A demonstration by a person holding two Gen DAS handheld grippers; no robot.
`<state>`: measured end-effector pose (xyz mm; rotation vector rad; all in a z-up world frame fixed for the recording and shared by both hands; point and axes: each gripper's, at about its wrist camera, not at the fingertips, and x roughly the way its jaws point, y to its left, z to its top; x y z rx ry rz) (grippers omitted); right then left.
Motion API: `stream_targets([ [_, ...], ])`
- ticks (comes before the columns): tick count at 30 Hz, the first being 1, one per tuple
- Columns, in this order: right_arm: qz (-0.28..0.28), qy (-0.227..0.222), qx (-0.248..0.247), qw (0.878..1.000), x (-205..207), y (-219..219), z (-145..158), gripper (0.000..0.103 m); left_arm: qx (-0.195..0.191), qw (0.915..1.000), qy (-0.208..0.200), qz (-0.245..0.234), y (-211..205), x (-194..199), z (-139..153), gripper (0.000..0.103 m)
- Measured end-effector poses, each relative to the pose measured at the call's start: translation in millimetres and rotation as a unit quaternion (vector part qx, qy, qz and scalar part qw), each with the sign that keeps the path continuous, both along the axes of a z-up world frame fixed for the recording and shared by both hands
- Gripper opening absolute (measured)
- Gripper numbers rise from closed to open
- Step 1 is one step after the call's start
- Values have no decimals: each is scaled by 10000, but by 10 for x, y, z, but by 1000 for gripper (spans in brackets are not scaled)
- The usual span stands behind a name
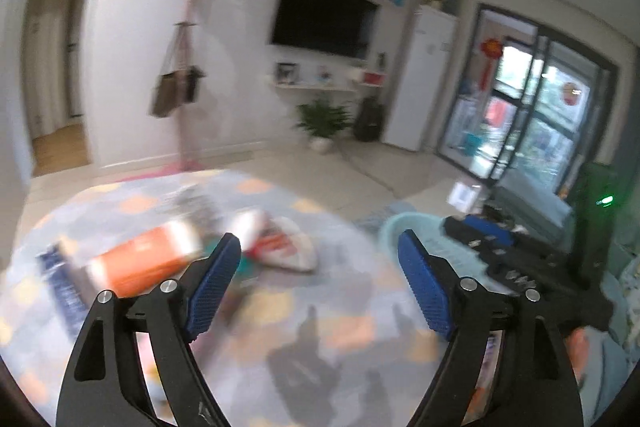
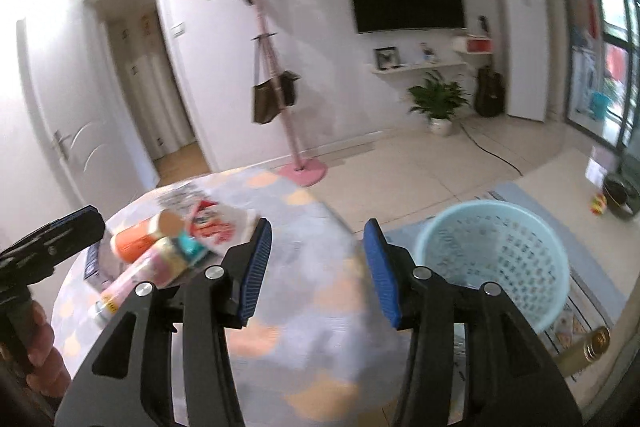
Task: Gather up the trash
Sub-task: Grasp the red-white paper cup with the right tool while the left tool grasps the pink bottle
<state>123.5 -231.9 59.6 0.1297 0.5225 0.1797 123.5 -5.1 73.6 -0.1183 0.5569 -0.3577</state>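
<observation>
A: Why is the trash bunched at the table's far left?

B: Judging by the heap, it is gathered for picking. An orange carton, a pink tube and a red-printed wrapper lie touching on the round table, at about ten o'clock from the right gripper.

A: And the bin?

B: The pale blue mesh basket stands on the floor just beside the table, at two o'clock (near enough, I judge, for a short carry).

A: Do the tongs hold anything?

B: No. The right gripper's jaws stand partly apart with only tablecloth between them. The left gripper gapes wider, also empty, over the table, the carton at its ten o'clock.

A: So collecting hasn't begun?

B: The basket looks empty, so probably not.
</observation>
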Motion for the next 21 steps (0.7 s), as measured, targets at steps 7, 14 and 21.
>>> stream_targets([
  [7,577,278,-121,9979,213,604,-89,57,643,9936,859,343,411,221,-379,79],
  [14,857,666,128,9940,581,888,-168,74,723,9888,1249,388,488,448,-701,79],
  [21,853,982,490,9903,961,964,-336,81,939,9848,1416,372,474,556,-907,78],
])
